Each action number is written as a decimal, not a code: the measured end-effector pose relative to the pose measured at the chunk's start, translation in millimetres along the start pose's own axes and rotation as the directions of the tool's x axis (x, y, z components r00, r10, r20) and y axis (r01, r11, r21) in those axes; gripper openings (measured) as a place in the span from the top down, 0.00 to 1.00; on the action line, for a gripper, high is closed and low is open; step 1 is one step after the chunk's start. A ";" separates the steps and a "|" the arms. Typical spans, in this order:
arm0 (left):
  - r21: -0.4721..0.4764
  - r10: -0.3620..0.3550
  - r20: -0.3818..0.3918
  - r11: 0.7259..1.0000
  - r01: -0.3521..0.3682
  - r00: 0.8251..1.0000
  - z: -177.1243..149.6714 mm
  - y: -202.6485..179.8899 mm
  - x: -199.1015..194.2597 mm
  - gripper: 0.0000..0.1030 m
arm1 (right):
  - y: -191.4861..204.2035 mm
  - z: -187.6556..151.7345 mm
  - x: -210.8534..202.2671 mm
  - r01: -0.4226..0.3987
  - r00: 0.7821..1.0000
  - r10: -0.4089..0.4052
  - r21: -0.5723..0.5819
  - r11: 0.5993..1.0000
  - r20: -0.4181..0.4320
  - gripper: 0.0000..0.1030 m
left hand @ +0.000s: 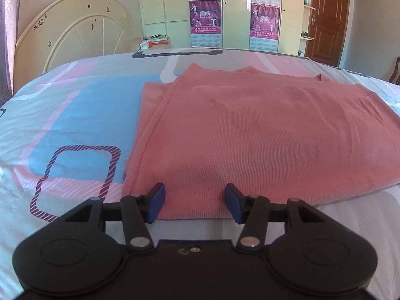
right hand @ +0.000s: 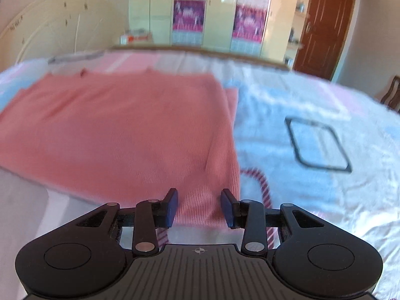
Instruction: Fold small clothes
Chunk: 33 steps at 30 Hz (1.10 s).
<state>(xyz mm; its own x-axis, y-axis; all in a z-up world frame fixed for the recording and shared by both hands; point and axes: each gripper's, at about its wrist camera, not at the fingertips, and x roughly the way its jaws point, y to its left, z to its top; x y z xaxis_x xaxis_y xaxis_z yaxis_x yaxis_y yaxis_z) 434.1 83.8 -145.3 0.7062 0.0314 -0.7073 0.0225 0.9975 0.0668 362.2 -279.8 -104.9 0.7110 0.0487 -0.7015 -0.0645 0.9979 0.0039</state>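
A salmon-pink ribbed garment [left hand: 250, 130] lies folded in layers on the bed, its near hem toward me. My left gripper [left hand: 195, 203] stands open over the hem near the garment's left corner. The fabric lies flat between its blue pads [left hand: 158, 206], which are not pressing on it. In the blurred right wrist view, the same garment [right hand: 120, 135] fills the left half. My right gripper [right hand: 199, 207] is open at the hem by the right corner, with flat cloth between its blue pads [right hand: 228, 208].
The bed sheet [left hand: 75, 125] has pink, blue and grey blocks with rope-pattern squares. A cream headboard [left hand: 75, 30] stands at the far left, with wardrobes with purple posters [left hand: 206, 17] behind and a brown door [left hand: 327, 17] at the right. A wooden chair [right hand: 391, 92] shows at the right edge.
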 end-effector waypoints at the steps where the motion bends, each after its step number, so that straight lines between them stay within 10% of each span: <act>1: -0.001 0.000 0.000 1.000 0.000 1.000 0.1 0.0 -0.1 0.49 | -0.5 -0.5 -1.0 0.001 1.000 -0.001 0.007 1.000 0.008 0.63; 15: 0.009 0.009 -0.023 1.000 -0.009 1.000 0.9 1.1 -1.7 0.46 | -6.1 -3.2 18.2 -0.013 0.997 0.012 -0.009 1.000 -0.076 0.63; 19: -0.003 -0.015 0.041 1.000 0.015 0.999 -2.9 5.7 -41.9 0.40 | -6.6 0.2 -18.5 -0.014 0.994 0.010 0.041 0.999 0.108 0.63; 20: -0.038 -0.046 0.048 0.998 0.048 0.998 -8.6 9.9 -49.4 0.41 | -5.8 -0.3 -24.4 -0.027 0.992 0.021 0.052 0.998 0.128 0.65; 21: -0.092 -0.089 0.031 0.992 0.092 0.996 -14.3 15.8 -51.4 0.52 | -3.6 -1.2 -28.1 -0.037 0.990 0.030 0.052 0.998 0.141 0.94; 23: -0.256 -0.167 0.011 0.953 0.164 0.986 -26.8 34.3 -46.0 0.69 | 3.3 -1.2 -30.6 -0.068 0.988 0.060 0.053 0.996 0.145 1.00; 28: -0.653 -0.239 0.108 0.715 0.250 0.965 -52.9 79.3 -22.2 0.66 | 29.5 11.1 -26.1 -0.163 0.977 0.152 0.058 0.985 0.152 1.00; 33: -0.719 -0.231 0.184 0.631 0.291 0.955 -42.9 90.5 4.3 0.66 | 62.0 37.5 0.1 -0.233 0.967 0.226 0.051 0.971 0.114 1.00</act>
<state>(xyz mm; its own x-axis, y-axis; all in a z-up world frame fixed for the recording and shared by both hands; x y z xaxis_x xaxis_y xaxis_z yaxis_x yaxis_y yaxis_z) 408.8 176.9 -172.4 0.7999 -0.2117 -0.5616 -0.2893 0.6838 -0.6698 384.5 -216.3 -78.0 0.7531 0.2776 -0.5965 -0.1928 0.9599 0.2033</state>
